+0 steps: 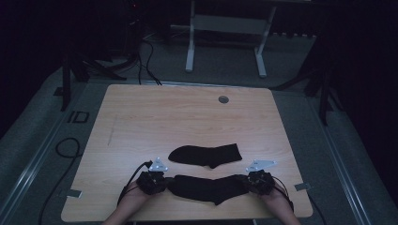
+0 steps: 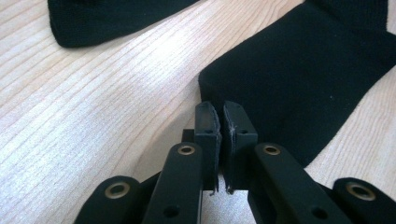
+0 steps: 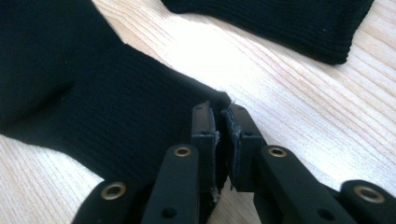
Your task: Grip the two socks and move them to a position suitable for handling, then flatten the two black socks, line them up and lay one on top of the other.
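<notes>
Near sock (image 1: 206, 187) between 2 hand-held grippers

Left tool (image 2: 220, 109) jaws closed at near sock's (image 2: 299, 79) edge, table (image 2: 93, 107)

Black socks on pale wood, black grippers

Near plain black knit sock (image 1: 206, 187) and far plain black ribbed sock (image 1: 206, 155), no pattern; light beige wooden table (image 1: 141, 117) with fine straight grain lines and a grey round grommet (image 1: 223, 99); left black gripper (image 1: 151, 183) and right black gripper (image 1: 259, 182) with brass-coloured rivets, pale grey top plates.
</notes>
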Motion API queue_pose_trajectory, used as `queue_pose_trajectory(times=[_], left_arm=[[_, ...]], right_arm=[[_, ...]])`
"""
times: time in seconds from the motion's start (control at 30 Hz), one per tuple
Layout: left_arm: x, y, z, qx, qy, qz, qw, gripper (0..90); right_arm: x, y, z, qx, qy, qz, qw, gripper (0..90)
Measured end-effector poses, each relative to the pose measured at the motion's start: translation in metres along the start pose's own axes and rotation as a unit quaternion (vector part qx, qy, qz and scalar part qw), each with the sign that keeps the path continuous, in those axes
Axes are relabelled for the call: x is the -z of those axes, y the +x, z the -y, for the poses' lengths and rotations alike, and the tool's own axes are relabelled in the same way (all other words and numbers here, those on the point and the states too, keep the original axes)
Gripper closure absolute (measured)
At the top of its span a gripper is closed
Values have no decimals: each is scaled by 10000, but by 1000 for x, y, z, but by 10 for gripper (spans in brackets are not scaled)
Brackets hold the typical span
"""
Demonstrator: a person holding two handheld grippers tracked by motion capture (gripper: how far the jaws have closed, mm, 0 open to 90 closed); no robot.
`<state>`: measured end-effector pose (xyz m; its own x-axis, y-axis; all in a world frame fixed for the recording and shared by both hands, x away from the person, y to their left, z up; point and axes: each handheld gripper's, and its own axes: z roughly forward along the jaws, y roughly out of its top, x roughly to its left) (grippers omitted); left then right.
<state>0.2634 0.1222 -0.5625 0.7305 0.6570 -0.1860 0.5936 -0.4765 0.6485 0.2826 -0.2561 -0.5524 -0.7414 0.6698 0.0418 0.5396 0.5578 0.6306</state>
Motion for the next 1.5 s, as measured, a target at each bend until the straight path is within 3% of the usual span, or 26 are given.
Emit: queue_pose_trajectory(times=[0.17,0.23,0.27,0.5,0.63,0.77,0.9,1.07,1.17,1.5], left_arm=[[7,3,-2,191,-198,80,9996,870],[11,4,-3,179,-244,79,9995,870],[18,6,-7,243,-399,114,9988,871],[35,12,-23,144,-602,-51,9981,871],[44,23,-40,141,-726,-136,9972,871],[45,30,-54,98,-768,-227,9967,871],[37,41,-64,122,-750,-402,9963,871],[28,53,-68,241,-641,-405,9968,872],[17,59,-68,288,-554,-427,9971,872],[-5,65,-61,428,-415,-356,9976,871]], right_arm=[[5,-1,-5,23,-89,-29,10000,852],[8,-2,-7,38,-125,-7,9999,852],[14,-4,-13,15,-245,-59,9997,853],[31,-8,-41,111,-645,-62,9978,852],[40,-17,-63,93,-954,8,9954,852],[39,-28,-79,32,-1073,50,9942,852],[29,-40,-89,-82,-997,92,9949,852],[13,-50,-92,-207,-852,108,9961,852],[-3,-56,-89,-272,-669,190,9972,851],[-28,-74,-77,-582,-419,144,9973,850]])
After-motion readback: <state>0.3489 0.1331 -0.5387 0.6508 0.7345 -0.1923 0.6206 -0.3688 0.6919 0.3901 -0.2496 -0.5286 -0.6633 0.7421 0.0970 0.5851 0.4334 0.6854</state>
